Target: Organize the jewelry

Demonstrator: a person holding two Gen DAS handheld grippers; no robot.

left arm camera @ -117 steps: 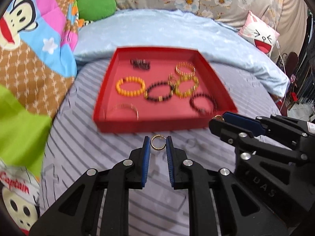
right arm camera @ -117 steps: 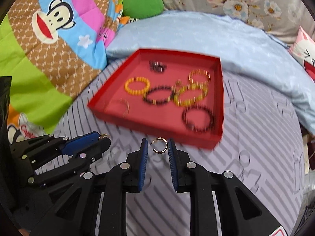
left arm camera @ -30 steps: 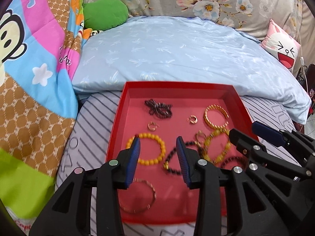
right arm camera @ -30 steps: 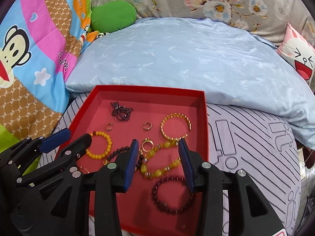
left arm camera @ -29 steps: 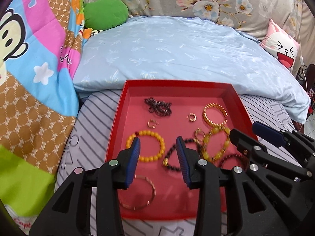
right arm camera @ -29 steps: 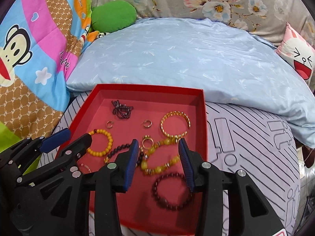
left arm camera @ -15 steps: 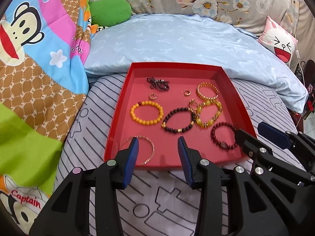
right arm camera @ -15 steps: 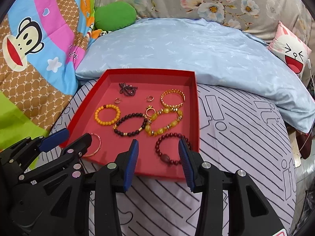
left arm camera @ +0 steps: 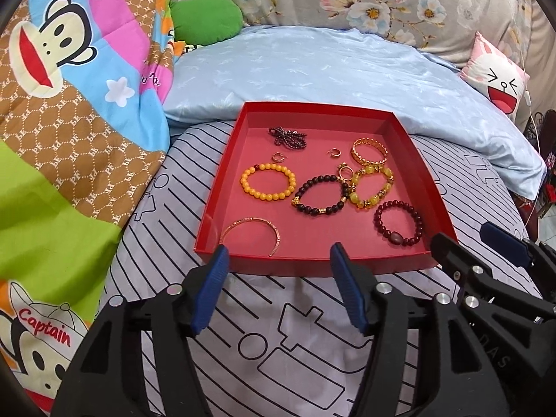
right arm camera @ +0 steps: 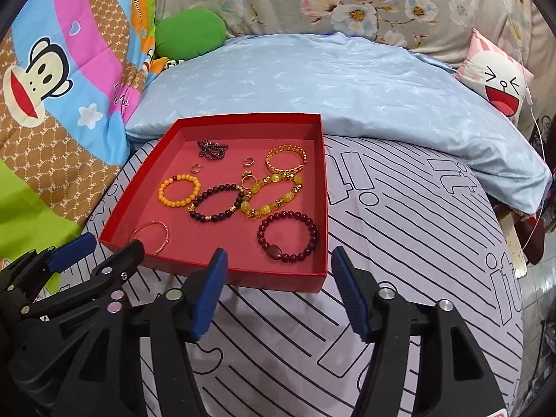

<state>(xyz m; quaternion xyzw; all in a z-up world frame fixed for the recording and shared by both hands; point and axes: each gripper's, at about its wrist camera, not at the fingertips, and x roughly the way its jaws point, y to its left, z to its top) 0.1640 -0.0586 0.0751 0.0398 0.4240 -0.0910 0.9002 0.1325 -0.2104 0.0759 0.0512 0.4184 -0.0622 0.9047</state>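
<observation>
We see a pale blue pillow (left arm camera: 312,69) behind the red tray (left arm camera: 222,187), which sits on a grey striped sheet (left arm camera: 278,340) beside a cartoon monkey blanket (left arm camera: 69,80). Inside lie an orange bead bracelet (left arm camera: 267,185), a dark bead bracelet (left arm camera: 321,195) and a thin gold bangle (left arm camera: 252,231). Our left gripper (left arm camera: 278,286) and right gripper (right arm camera: 278,290) hover near the tray's front edge, fingers spread, holding nothing.

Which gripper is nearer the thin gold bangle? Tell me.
Left. The left gripper hangs open at the red tray's near wall, right by the bangle. The right gripper sits open at the tray's near right corner, by the dark red bracelet.
</observation>
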